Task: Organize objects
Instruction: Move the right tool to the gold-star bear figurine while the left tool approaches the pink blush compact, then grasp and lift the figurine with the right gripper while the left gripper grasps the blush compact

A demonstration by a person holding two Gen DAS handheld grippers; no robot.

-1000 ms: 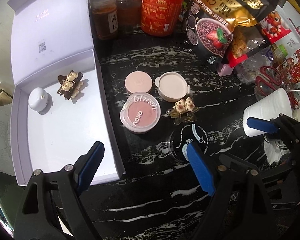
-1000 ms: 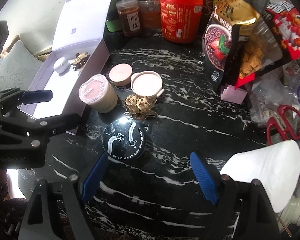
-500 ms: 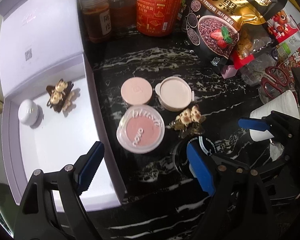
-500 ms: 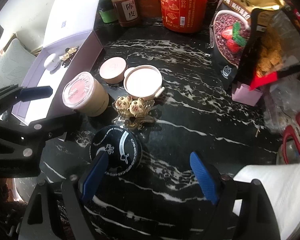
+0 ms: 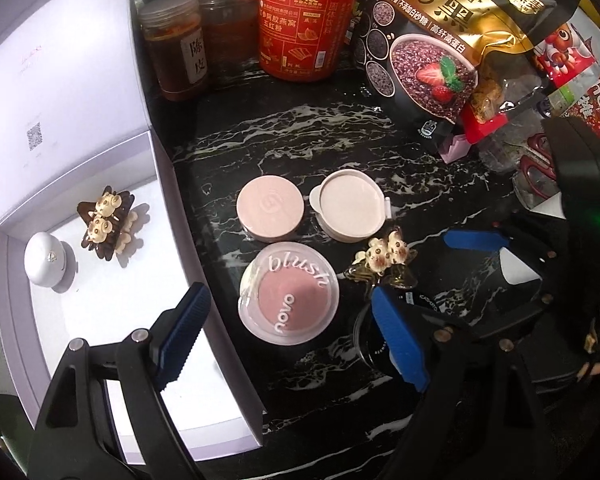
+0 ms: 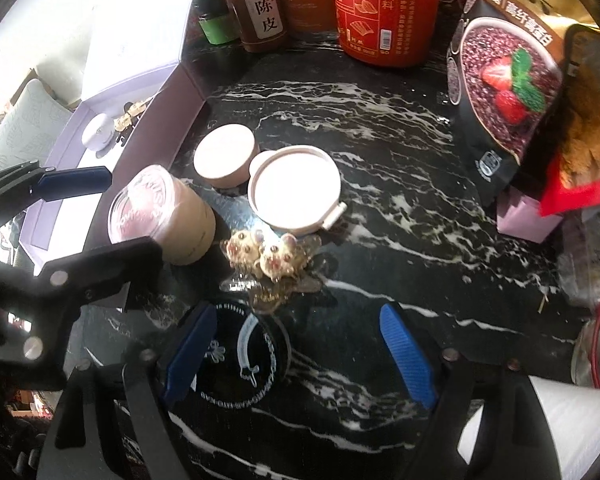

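My left gripper hangs open over the clear blush jar; its fingers straddle the jar without touching it. A pink compact and a pale round compact lie just beyond. The gold bear hair clip rests in front of my right gripper, which is open and holds nothing. The black round compact lies by its left finger. In the open lavender box sit a white knob-shaped jar and a brown bear clip.
Along the back of the black marble counter stand a red canister, brown jars and a cereal bag. Red scissors, a small pink box and a white paper roll crowd the right side.
Both grippers have sunk closer to the counter. The left one has shifted right from the box edge to over the blush jar. The right one has closed in on the black compact and clip.
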